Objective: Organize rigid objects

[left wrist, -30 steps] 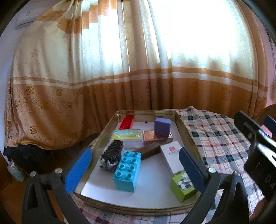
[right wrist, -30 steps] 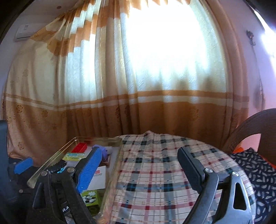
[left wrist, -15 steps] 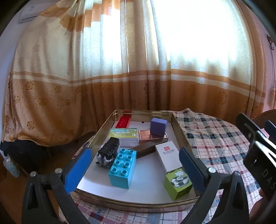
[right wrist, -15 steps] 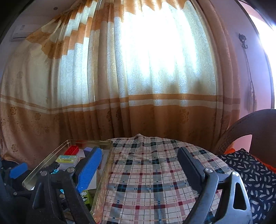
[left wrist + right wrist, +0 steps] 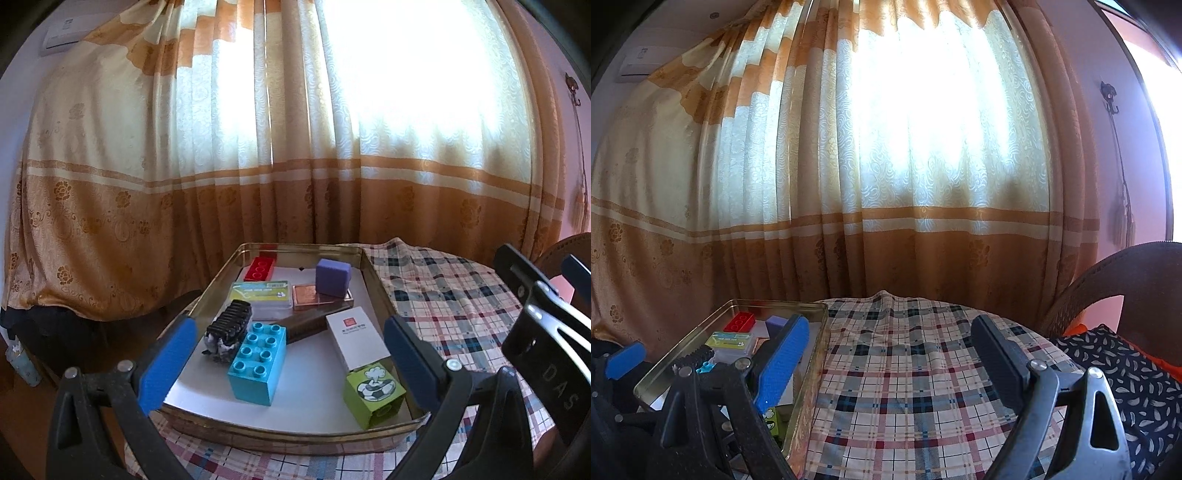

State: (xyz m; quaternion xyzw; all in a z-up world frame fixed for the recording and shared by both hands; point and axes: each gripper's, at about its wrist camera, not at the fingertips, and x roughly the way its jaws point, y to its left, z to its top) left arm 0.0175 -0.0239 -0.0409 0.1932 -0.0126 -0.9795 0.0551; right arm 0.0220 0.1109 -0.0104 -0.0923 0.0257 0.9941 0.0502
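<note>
Hovering wide open and empty, left tool before tray, right tool over tablecloth.

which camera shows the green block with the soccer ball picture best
The left wrist view. There the green block sits whole in the near right corner of the tray, its picture facing the camera. In the right wrist view only a sliver of it shows behind the right gripper.

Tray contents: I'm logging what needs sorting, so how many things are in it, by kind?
In the tray, left wrist view:
Studded toy bricks: 3, red, blue, green
Purple cube: 1
Boxes or cases: 4, green-label, copper, white, dark brown
Black ridged piece: 1
Total: 9
</note>
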